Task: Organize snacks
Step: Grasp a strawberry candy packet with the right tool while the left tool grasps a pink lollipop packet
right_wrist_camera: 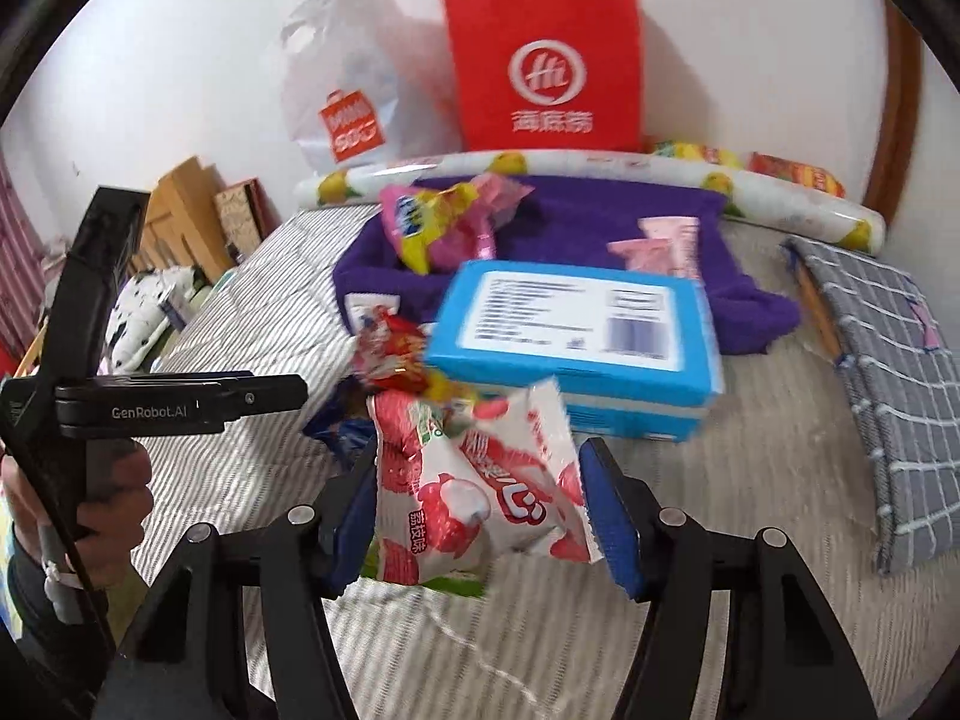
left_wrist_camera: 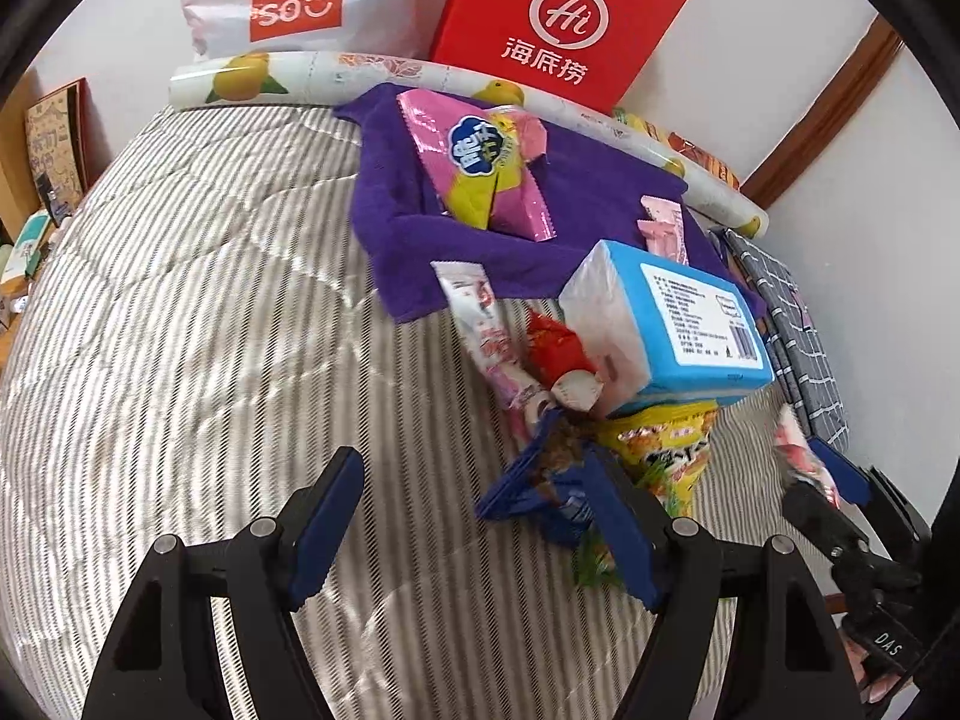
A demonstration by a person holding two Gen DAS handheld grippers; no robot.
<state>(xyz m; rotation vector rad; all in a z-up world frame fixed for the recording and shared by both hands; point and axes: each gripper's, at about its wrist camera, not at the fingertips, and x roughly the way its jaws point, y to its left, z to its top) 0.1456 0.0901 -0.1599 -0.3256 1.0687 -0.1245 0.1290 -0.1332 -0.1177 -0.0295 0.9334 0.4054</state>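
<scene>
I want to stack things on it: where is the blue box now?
In the right wrist view, the blue box sits mid-frame on the striped bed, overlapping the purple towel behind it.

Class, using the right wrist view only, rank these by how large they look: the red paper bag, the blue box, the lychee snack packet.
1. Red paper bag
2. Blue box, close behind
3. Lychee snack packet, though nearness to the camera inflates it

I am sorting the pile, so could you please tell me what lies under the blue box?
The blue box rests tilted on a yellow snack packet, beside a red wrapper. Whatever else lies beneath the box is covered.
</scene>
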